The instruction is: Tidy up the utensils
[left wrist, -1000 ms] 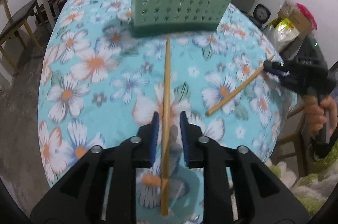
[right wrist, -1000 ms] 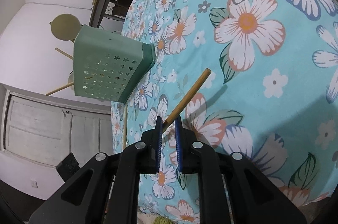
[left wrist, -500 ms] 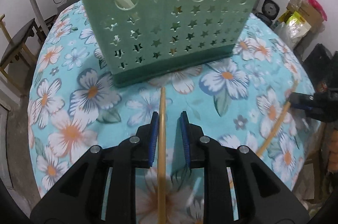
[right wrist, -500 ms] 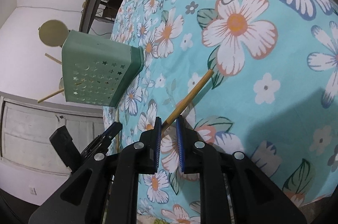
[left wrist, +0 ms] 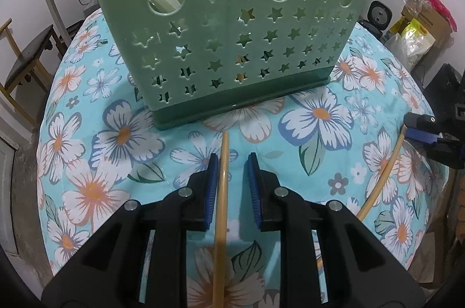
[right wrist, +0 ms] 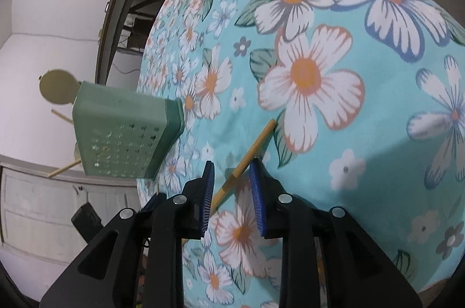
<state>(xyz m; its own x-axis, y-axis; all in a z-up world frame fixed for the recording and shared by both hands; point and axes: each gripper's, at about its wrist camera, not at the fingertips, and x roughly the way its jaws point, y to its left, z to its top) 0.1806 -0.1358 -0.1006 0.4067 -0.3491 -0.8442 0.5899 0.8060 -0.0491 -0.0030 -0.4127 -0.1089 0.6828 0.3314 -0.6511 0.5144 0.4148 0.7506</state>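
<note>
1. Left wrist view: the left gripper (left wrist: 232, 186), black plastic with ribbed blue pads, has its jaws apart around a slim round wooden chopstick (left wrist: 221, 206) without pressing it; the stick lies against the left pad, its tip just short of the sage-green plastic utensil basket (left wrist: 226, 26) with star cut-outs on the turquoise floral tablecloth (left wrist: 96, 151).
2. Right of the basket, a second wooden chopstick (left wrist: 383, 174) lies on the cloth, its far end at the right gripper (left wrist: 427, 138).
3. Right wrist view: the right gripper's jaws have just been opening; that chopstick lies slanted between its pads, ungripped, well apart from the basket.
</note>
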